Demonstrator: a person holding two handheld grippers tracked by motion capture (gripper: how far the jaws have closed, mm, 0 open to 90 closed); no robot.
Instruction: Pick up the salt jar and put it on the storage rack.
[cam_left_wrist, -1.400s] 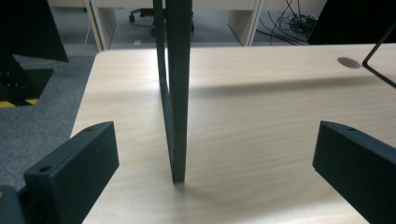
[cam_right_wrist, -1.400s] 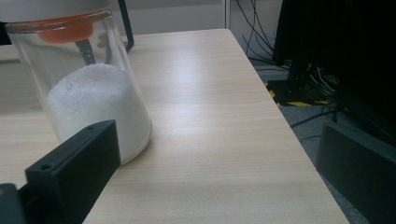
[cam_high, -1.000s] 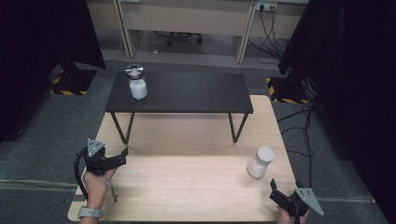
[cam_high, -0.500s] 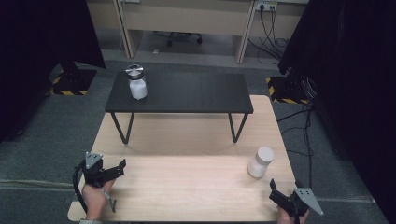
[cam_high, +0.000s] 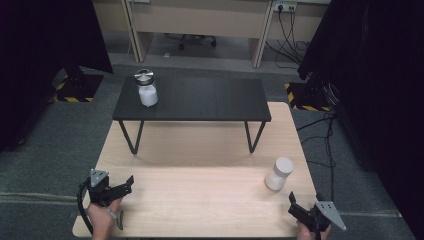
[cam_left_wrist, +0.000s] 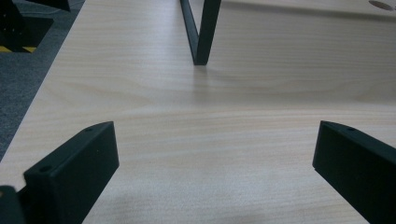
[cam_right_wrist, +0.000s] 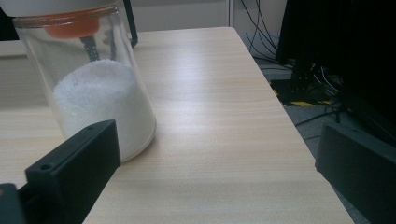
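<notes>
Hovering near the white-lidded jar (cam_high: 278, 173) with jaws spread, the right gripper (cam_high: 301, 214) must advance and centre on it; the left gripper (cam_high: 121, 186) waits open, empty.

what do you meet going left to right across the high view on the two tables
left gripper → jar with the metal lid on the black table → white-lidded jar on the wooden table → right gripper

left hand-held gripper (cam_high: 125, 184) jaws wide apart; right hand-held gripper (cam_high: 295, 207) likewise.
</notes>
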